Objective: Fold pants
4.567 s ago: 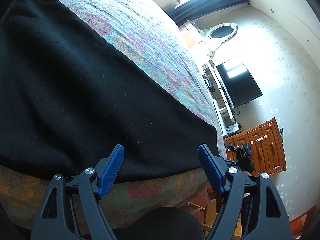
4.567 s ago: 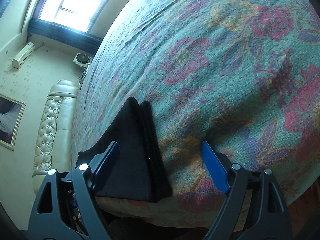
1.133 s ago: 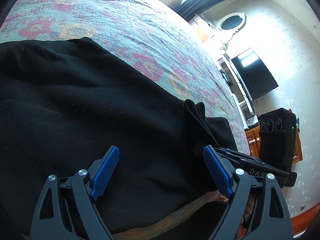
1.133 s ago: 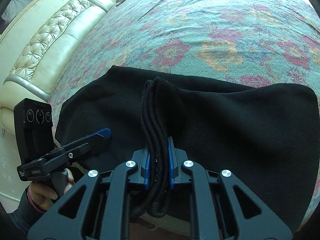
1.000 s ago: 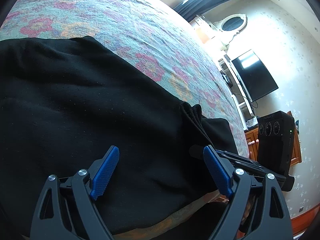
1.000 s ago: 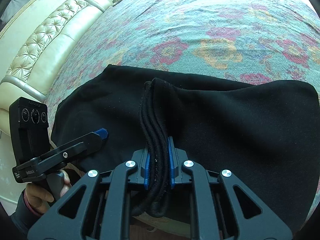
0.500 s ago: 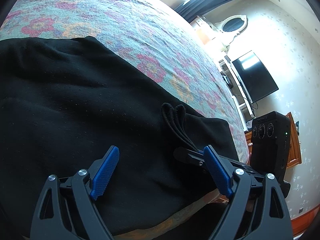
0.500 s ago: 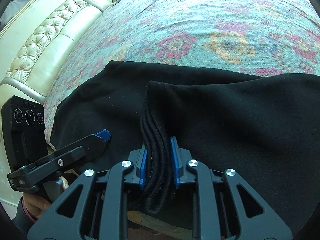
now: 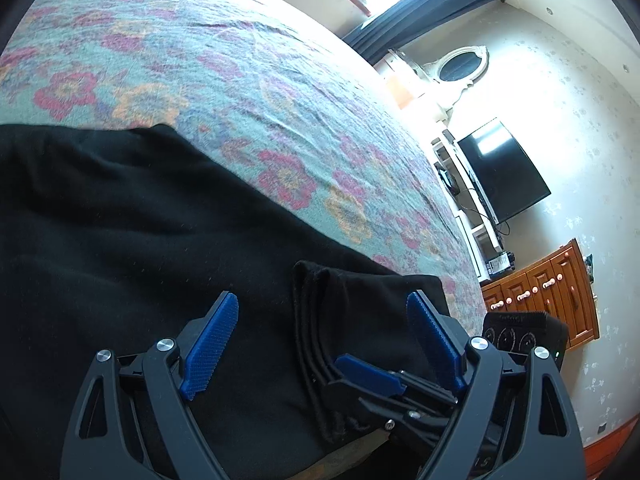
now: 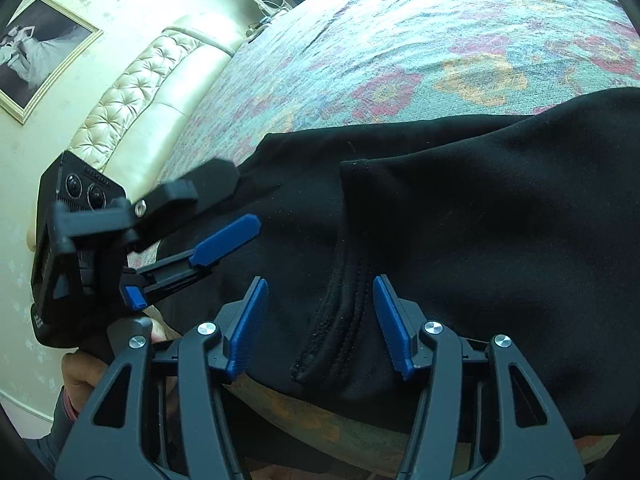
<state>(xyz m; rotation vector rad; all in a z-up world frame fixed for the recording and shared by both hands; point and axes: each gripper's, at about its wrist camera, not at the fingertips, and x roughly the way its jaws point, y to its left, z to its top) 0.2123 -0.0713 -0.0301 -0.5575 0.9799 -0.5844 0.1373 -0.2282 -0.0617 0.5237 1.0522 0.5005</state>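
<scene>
Black pants lie folded on the floral bedspread near the bed's front edge. A folded-over end with stacked hem layers lies on top of them; it also shows in the left wrist view. My right gripper is open, its blue pads either side of the hem layers without gripping them. My left gripper is open over the pants, just left of the right one. The left gripper also shows in the right wrist view, open.
A padded cream headboard and a framed picture are on the left. A wall television, a wooden drawer cabinet and a window with dark curtains are beyond the bed's right side.
My right gripper has opened and let go of the folded hem layers, which now lie on the pants. My left gripper has stayed open over the cloth.
</scene>
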